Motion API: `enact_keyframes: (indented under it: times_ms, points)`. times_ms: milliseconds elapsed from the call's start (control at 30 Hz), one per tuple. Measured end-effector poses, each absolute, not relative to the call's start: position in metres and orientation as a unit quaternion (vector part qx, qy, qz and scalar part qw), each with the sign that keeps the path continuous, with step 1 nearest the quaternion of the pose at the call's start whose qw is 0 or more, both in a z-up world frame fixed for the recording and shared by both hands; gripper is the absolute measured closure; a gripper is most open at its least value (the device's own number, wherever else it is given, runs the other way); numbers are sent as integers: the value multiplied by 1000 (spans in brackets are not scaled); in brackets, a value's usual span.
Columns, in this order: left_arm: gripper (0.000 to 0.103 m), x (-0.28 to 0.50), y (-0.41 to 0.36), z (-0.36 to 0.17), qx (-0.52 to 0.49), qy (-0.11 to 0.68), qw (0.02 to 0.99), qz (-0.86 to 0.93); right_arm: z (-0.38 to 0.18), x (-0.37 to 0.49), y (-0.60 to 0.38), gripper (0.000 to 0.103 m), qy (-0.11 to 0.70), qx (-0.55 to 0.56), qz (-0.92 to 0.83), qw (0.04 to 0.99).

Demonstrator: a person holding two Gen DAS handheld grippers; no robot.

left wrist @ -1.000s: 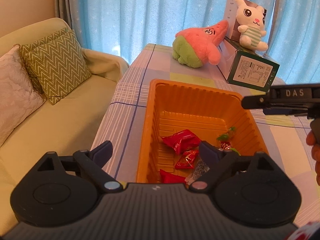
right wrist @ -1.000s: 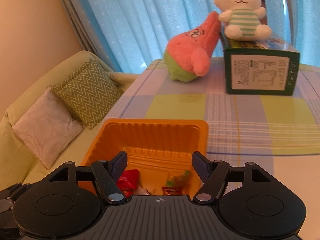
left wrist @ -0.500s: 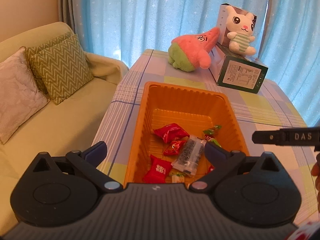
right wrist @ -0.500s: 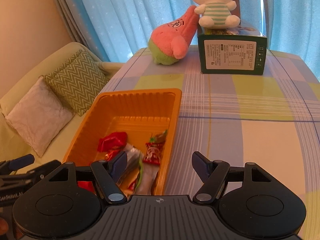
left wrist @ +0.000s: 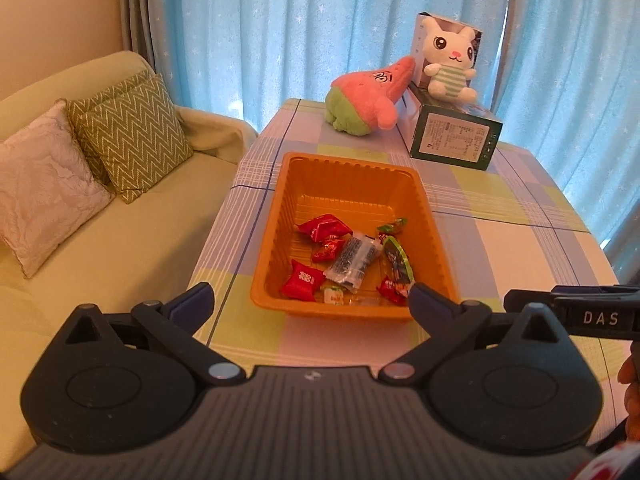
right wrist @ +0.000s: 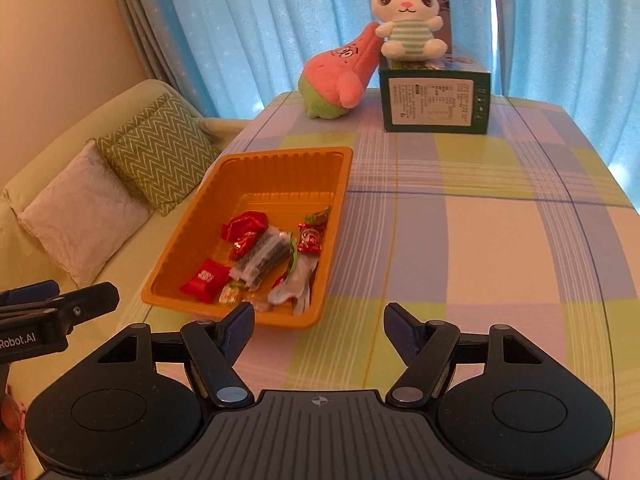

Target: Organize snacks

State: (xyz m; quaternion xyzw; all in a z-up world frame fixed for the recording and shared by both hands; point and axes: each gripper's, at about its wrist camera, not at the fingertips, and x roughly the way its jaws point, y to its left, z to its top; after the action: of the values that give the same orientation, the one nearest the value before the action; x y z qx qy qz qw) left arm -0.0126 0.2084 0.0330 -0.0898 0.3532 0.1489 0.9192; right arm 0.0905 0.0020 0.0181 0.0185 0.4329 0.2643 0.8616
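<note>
Nearest, the left gripper (left wrist: pixel 310 300), jaws wide apart and nothing between them, above the near edge of the table (left wrist: pixel 500 248). Beside it the right gripper (right wrist: pixel 319 322), jaws also apart and empty (less wide than the left), over bare checked cloth just right of the tray (right wrist: pixel 338 216).

On the table, the orange tray, near the left edge and close to the near edge. Inside it, the snacks (left wrist: pixel 352 262): red packets, one clear packet with dark contents, one green wrapper, all loose on the tray floor, mostly in the near half. Far half of the tray bare.

To the right of the tray, a wide stretch of cloth with nothing on it, up to the right edge. To the left, only a narrow strip of cloth, then the drop to the sofa (left wrist: pixel 120 248) with its cushions (left wrist: pixel 132 136).

Farther, at the back of the table, a pink and green plush toy (right wrist: pixel 340 80) lying beside a green box (right wrist: pixel 436 102); a white rabbit toy (right wrist: pixel 406 16) seated on top of the box. Behind all, blue curtains (left wrist: pixel 300 28).

Left view only: tip of the right gripper at the right border, and a bit of a hand there. Right view only: the whole right half of the table, and the left gripper's tip at the left border (partly cut off).
</note>
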Motion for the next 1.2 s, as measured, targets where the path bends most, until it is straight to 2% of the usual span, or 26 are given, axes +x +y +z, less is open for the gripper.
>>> enact_keyframes:
  times_ms: [567, 1200]
  points:
    - [0, -79, 170, 52, -71, 353, 919, 160, 45, 16, -33, 32, 407, 10, 258, 876]
    - [0, -88, 153, 55, -70, 358, 919, 148, 50, -7, -40, 32, 404, 7, 270, 874]
